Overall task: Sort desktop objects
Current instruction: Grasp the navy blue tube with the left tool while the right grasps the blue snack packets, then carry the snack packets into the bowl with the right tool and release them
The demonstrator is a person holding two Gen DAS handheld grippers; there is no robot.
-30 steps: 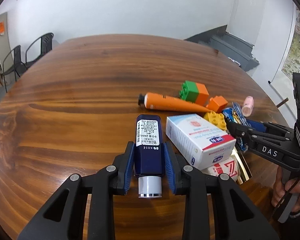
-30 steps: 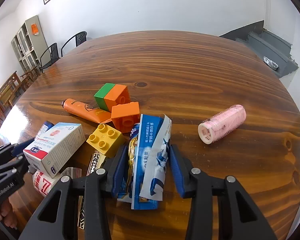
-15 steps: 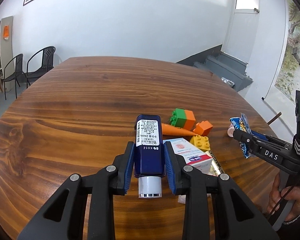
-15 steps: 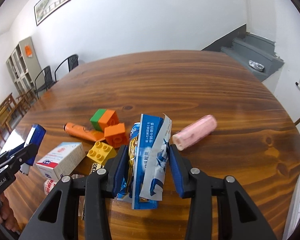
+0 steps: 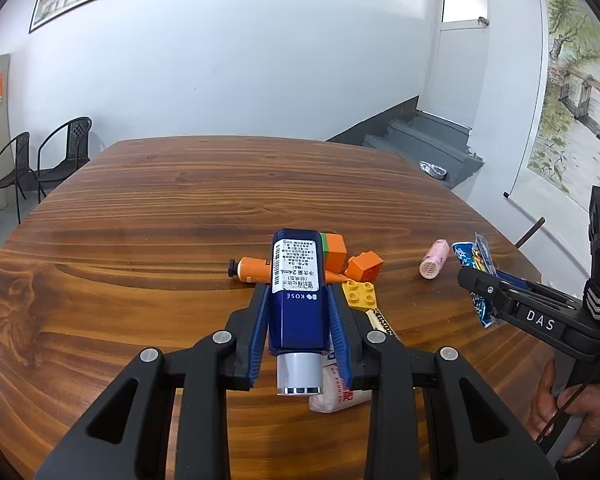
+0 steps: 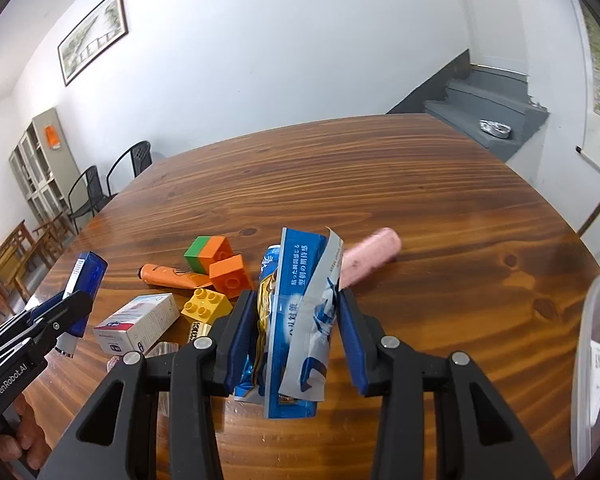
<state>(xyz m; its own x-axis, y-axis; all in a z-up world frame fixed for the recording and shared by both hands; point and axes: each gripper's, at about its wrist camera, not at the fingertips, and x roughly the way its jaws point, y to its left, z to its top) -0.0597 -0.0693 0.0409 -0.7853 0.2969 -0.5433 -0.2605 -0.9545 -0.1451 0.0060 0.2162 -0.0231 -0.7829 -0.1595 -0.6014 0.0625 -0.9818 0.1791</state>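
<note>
While the blue bottle (image 5: pixel 298 304) sits clamped between the pads of the left gripper (image 5: pixel 298 300), cap toward the camera, it hangs clear above the table (image 5: pixel 160 216). The right gripper (image 6: pixel 296 312) is closed on blue sachets (image 6: pixel 296 312), likewise off the wood. Below lie an orange tube (image 6: pixel 168 276), a green-orange block (image 6: pixel 208 252), an orange brick (image 6: pixel 230 278), a yellow brick (image 6: pixel 204 306) and a white box (image 6: pixel 138 324), clustered together. A pink roller (image 6: pixel 370 256) lies just right of the sachets. A clear container (image 6: pixel 596 360) stands at the right edge.
</note>
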